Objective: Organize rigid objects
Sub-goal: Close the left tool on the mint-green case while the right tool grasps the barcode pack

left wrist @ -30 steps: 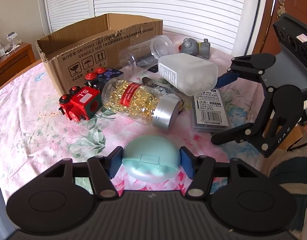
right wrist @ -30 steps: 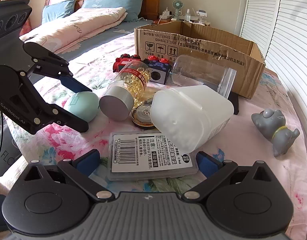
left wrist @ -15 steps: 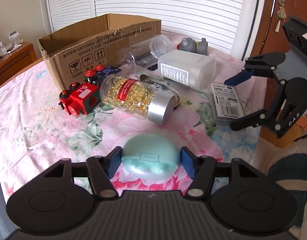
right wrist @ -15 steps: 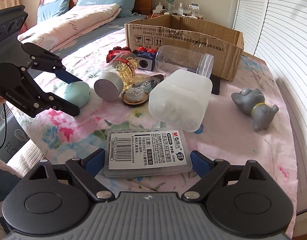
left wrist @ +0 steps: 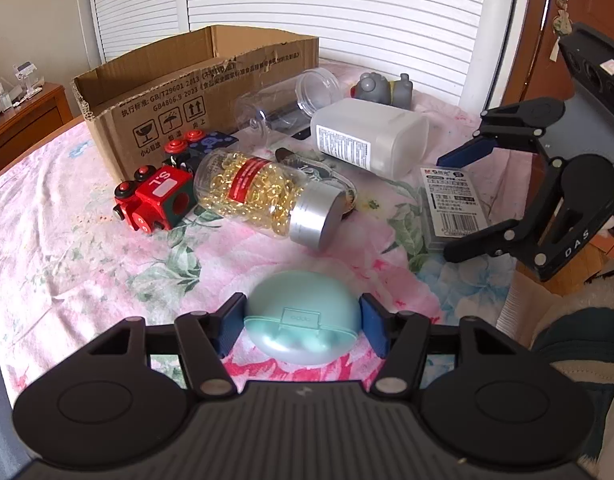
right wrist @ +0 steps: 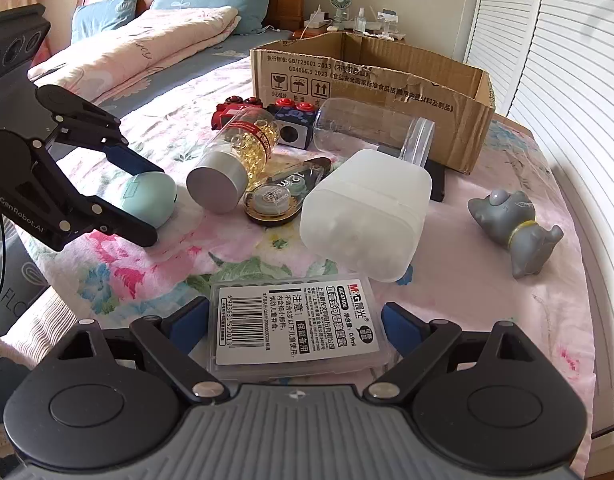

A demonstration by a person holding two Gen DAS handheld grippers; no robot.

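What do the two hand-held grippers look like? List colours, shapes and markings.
Both look alike: a ribbed grey body, black linkage arms with silver rivets and round discs, and blue pads on the fingers. The left hand-held gripper reads "GenRobot.AI", with a black cable beside it; the right hand-held gripper reads "DAS".

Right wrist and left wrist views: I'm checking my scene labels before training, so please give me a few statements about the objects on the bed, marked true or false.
1. The mint case lies between the jaws of the left gripper. True; those jaws are closing, with the pads against its sides.
2. The capsule bottle stands upright. False; it lies on its side.
3. The grey toy animal is inside the cardboard box. False; it lies on the bedspread, outside the box.
4. The labelled flat case lies between the jaws of the right gripper. True; those jaws are closing, with a gap left on each side.
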